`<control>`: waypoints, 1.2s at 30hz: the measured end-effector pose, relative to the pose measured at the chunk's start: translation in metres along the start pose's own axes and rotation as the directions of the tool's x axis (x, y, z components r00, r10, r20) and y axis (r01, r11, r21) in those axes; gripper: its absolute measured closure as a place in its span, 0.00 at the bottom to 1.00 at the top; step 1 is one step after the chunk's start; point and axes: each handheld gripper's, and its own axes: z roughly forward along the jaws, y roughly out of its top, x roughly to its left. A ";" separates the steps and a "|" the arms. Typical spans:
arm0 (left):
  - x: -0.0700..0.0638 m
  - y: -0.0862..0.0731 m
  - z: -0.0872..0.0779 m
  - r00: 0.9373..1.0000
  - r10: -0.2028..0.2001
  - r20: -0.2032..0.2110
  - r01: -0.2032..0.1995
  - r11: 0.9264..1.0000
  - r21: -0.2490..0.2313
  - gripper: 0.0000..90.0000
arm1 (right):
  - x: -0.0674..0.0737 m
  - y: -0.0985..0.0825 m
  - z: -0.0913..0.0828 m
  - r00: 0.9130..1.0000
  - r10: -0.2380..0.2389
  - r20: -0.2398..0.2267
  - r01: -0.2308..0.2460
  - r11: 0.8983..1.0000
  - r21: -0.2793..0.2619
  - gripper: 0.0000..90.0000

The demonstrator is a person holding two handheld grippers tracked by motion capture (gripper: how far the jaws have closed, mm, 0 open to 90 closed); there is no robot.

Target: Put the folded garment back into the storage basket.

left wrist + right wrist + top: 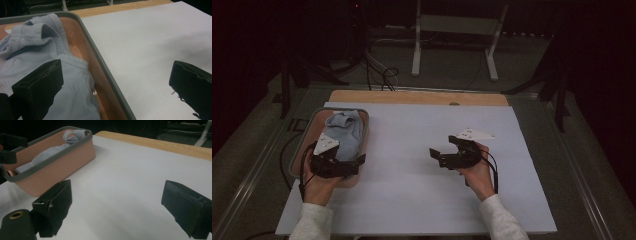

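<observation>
A pink bin with a grey rim (366, 131) stands at the left of the white sheet and holds a light blue knitted cloth (347, 131). My left gripper (341, 159) hovers over the bin's near end, open and empty. In the left gripper view its jaws straddle the bin's right rim (100, 57), one over the cloth (50, 50), the other over the sheet. My right gripper (444, 146) is open and empty above the middle-right of the sheet, pointing left toward the bin (62, 167). The cloth (50, 152) lies heaped inside.
The white sheet (422, 190) covers most of the table, and a strip of wooden board (417, 97) shows at its far edge. Beyond the table are a white stand (417, 45) and floor cables (382, 75). Dark surroundings.
</observation>
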 end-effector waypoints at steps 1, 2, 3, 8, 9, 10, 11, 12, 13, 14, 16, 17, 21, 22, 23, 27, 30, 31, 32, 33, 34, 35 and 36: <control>0.000 0.000 0.000 1.000 -0.002 -0.002 0.002 1.000 -0.001 0.00 | -0.002 -0.001 -0.002 1.000 0.005 0.002 -0.005 1.000 0.000 0.11; 0.000 0.000 0.000 1.000 -0.001 -0.002 0.001 1.000 -0.002 0.00 | -0.004 -0.003 -0.004 1.000 0.008 0.007 -0.008 1.000 -0.001 0.11; 0.000 0.000 -0.001 1.000 -0.001 -0.001 0.001 1.000 -0.001 0.00 | -0.006 -0.004 -0.006 1.000 0.009 0.011 -0.009 1.000 -0.001 0.11; 0.001 -0.001 -0.002 1.000 -0.007 0.001 0.007 1.000 -0.006 0.00 | -0.013 -0.011 -0.016 1.000 0.015 0.023 -0.015 1.000 -0.013 0.11; 0.001 -0.001 -0.002 1.000 -0.007 0.001 0.007 1.000 -0.007 0.00 | -0.014 -0.012 -0.017 1.000 0.015 0.024 -0.015 1.000 -0.014 0.11; 0.001 -0.001 -0.002 1.000 -0.007 0.002 0.007 1.000 -0.009 0.01 | -0.015 -0.014 -0.019 1.000 0.014 0.027 -0.013 1.000 -0.018 0.11; 0.001 -0.001 -0.002 1.000 -0.007 0.002 0.007 1.000 -0.009 0.01 | -0.015 -0.014 -0.019 1.000 0.014 0.027 -0.013 1.000 -0.018 0.11; 0.001 -0.001 -0.003 1.000 -0.009 0.001 0.009 1.000 -0.013 0.00 | -0.017 -0.017 -0.023 0.999 0.009 0.039 -0.008 1.000 -0.016 0.11; 0.001 -0.002 -0.003 1.000 -0.009 0.002 0.009 1.000 -0.018 0.00 | -0.018 -0.019 -0.025 0.999 0.010 0.042 -0.009 1.000 -0.019 0.10; 0.001 -0.002 -0.003 1.000 -0.012 0.005 0.012 1.000 -0.021 0.00 | -0.019 -0.021 -0.028 0.999 0.009 0.045 -0.008 1.000 -0.023 0.10; 0.002 -0.002 -0.004 1.000 -0.015 0.008 0.015 0.999 -0.029 0.00 | -0.022 -0.024 -0.032 0.999 0.014 0.050 -0.012 0.999 -0.029 0.10; 0.002 -0.002 -0.004 1.000 -0.015 0.008 0.015 0.999 -0.029 0.00 | -0.022 -0.024 -0.032 0.999 0.014 0.050 -0.012 0.999 -0.029 0.10; 0.003 -0.004 -0.004 0.999 -0.029 0.015 0.029 0.999 -0.039 0.01 | -0.031 -0.033 -0.045 0.997 0.027 0.067 -0.025 0.999 -0.042 0.10; 0.003 -0.004 -0.004 0.999 -0.028 0.015 0.029 0.999 -0.040 0.01 | -0.032 -0.034 -0.047 0.997 0.027 0.071 -0.024 0.999 -0.042 0.10; 0.003 -0.004 -0.004 0.999 -0.028 0.015 0.029 0.999 -0.040 0.00 | -0.032 -0.034 -0.047 0.997 0.027 0.071 -0.024 0.999 -0.042 0.10; 0.003 -0.004 -0.005 0.999 -0.033 0.025 0.034 0.998 -0.051 0.00 | -0.038 -0.043 -0.059 0.995 0.019 0.096 -0.014 0.998 -0.061 0.10; 0.003 -0.005 -0.005 0.999 -0.037 0.026 0.039 0.998 -0.057 0.00 | -0.041 -0.050 -0.066 0.994 0.022 0.108 -0.014 0.998 -0.068 0.10; 0.003 -0.005 -0.005 0.999 -0.037 0.026 0.039 0.998 -0.057 0.01 | -0.042 -0.052 -0.068 0.993 0.024 0.112 -0.016 0.997 -0.072 0.10; 0.003 -0.005 -0.005 0.999 -0.038 0.031 0.040 0.997 -0.059 0.01 | -0.044 -0.054 -0.070 0.993 0.026 0.117 -0.018 0.997 -0.071 0.10; 0.003 -0.005 -0.005 0.999 -0.039 0.031 0.041 0.997 -0.059 0.00 | -0.045 -0.055 -0.072 0.992 0.027 0.121 -0.019 0.998 -0.068 0.10; 0.003 -0.005 -0.005 0.999 -0.040 0.032 0.042 0.997 -0.060 0.00 | -0.047 -0.056 -0.073 0.992 0.028 0.126 -0.019 0.997 -0.070 0.10; 0.003 -0.005 -0.005 0.999 -0.040 0.032 0.042 0.997 -0.060 0.01 | -0.047 -0.056 -0.073 0.992 0.028 0.126 -0.019 0.997 -0.070 0.10; 0.003 -0.005 -0.005 0.999 -0.041 0.034 0.043 0.997 -0.060 0.00 | -0.049 -0.059 -0.078 0.991 0.035 0.130 -0.025 0.997 -0.076 0.10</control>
